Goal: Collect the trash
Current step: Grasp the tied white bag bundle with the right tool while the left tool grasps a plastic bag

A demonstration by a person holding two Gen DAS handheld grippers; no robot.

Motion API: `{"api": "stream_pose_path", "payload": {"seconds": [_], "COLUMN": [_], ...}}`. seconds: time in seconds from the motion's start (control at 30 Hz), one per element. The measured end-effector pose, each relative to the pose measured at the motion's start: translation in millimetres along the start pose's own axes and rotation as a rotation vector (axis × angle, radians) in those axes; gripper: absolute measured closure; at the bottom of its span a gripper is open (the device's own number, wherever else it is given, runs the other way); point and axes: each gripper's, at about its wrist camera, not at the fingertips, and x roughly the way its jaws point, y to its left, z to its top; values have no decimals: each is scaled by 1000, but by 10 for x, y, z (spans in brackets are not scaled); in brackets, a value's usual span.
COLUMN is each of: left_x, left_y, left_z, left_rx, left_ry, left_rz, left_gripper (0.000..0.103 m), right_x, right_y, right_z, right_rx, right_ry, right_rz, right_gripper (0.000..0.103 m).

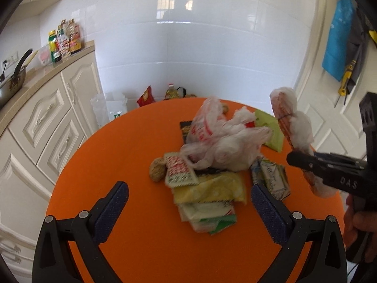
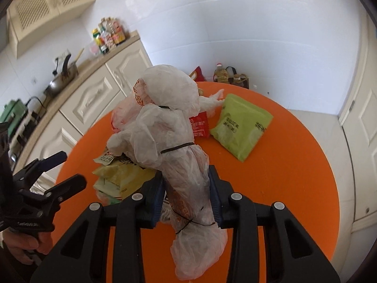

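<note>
A pile of trash lies on the round orange table (image 1: 132, 155): a crumpled white plastic bag (image 1: 219, 139), a yellow wrapper (image 1: 212, 188), a red-patterned sachet (image 1: 180, 171), a green packet (image 1: 271, 129) and a walnut-like lump (image 1: 157, 172). My left gripper (image 1: 188, 208) is open, just above the near edge of the pile. My right gripper (image 2: 186, 193) is shut on a rolled bundle of plastic bags (image 2: 174, 127) tied with rubber bands, held upright above the table. The bundle (image 1: 294, 122) and the right gripper (image 1: 306, 162) also show at the right of the left wrist view.
Cream kitchen cabinets (image 1: 47, 122) with a wok (image 1: 11, 82) and bottles (image 1: 66, 40) stand left of the table. Bags and an oil bottle (image 1: 170, 92) sit on the floor behind it. A white door (image 1: 329, 108) is at the right.
</note>
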Motion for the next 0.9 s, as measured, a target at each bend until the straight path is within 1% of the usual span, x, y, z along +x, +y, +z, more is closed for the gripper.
{"api": "stream_pose_path", "payload": {"seconds": [0.1,0.2,0.33,0.37,0.43,0.47,0.5,0.53,0.57,0.6,0.73,0.9], "left_x": [9,161,569,702,944,1028,1101,1133,1130,1125,1029,641], "left_y": [-142,-333,-539,-574,-608,-609,-606,-580,-550,-531,-394,-250], "left_z": [-15,13,130,164,216,230,248,258,279,297,318,316], "left_rx": [34,76,102,107,121,121,113,93,79,79,52,46], "left_ry": [-16,-7,29,46,63,72,86,88,77,72,40,-47], "left_rz": [-14,-29,-30,-19,-5,-6,-28,-59,-66,-75,-90,-89], "left_gripper": [1,1,1,1,5,20,35,37,43,47,50,50], "right_x": [-79,-165,-237,-255,-286,-298,-321,-343,-376,-402,-536,-779], "right_y": [-18,-80,-192,-233,-289,-306,-332,-354,-375,-383,-424,-381], "right_z": [-32,-42,-40,-48,-59,-65,-76,-90,-109,-120,-178,-266], "right_rx": [28,54,89,100,113,120,129,134,138,141,163,177], "right_ry": [-19,-42,-59,-63,-68,-70,-72,-75,-78,-80,-103,-142], "right_rz": [5,-3,-20,-25,-36,-38,-39,-42,-49,-51,-53,-50], "right_gripper": [69,69,69,69,69,69,69,69,69,69,69,69]}}
